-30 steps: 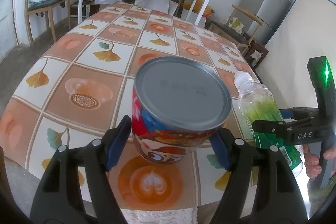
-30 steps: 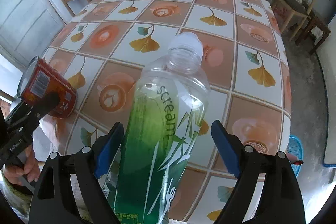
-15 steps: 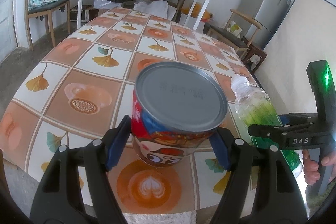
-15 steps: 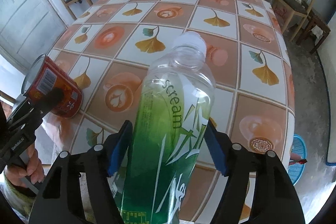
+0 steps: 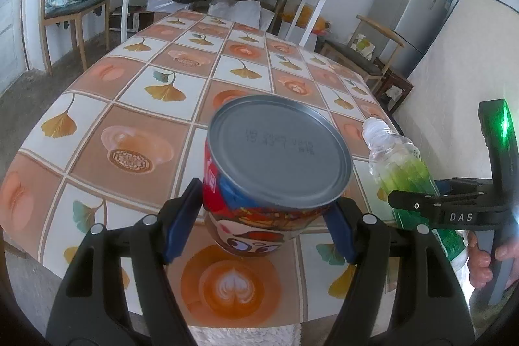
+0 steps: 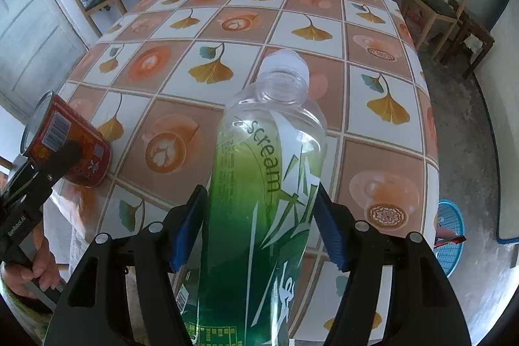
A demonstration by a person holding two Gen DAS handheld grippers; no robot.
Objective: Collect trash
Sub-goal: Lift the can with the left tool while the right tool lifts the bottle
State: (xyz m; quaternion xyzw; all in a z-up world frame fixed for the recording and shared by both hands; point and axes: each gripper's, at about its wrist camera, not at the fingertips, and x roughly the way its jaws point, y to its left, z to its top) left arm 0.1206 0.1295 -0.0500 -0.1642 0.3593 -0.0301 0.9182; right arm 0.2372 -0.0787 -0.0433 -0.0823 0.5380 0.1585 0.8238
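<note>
My left tool (image 5: 259,226) is closed on a red printed can (image 5: 275,171), blue pads pressed to its sides just below the grey lid, the can tilted and lifted over the near edge of the surface (image 5: 155,93) with its leaf-and-coffee tile cloth. My right tool (image 6: 262,229) has just been closing, and its pads now press both sides of the clear plastic bottle (image 6: 269,151) with the green label, gripped around the middle with the capped neck pointing away over the surface. Can and bottle are near each other but apart.
</note>
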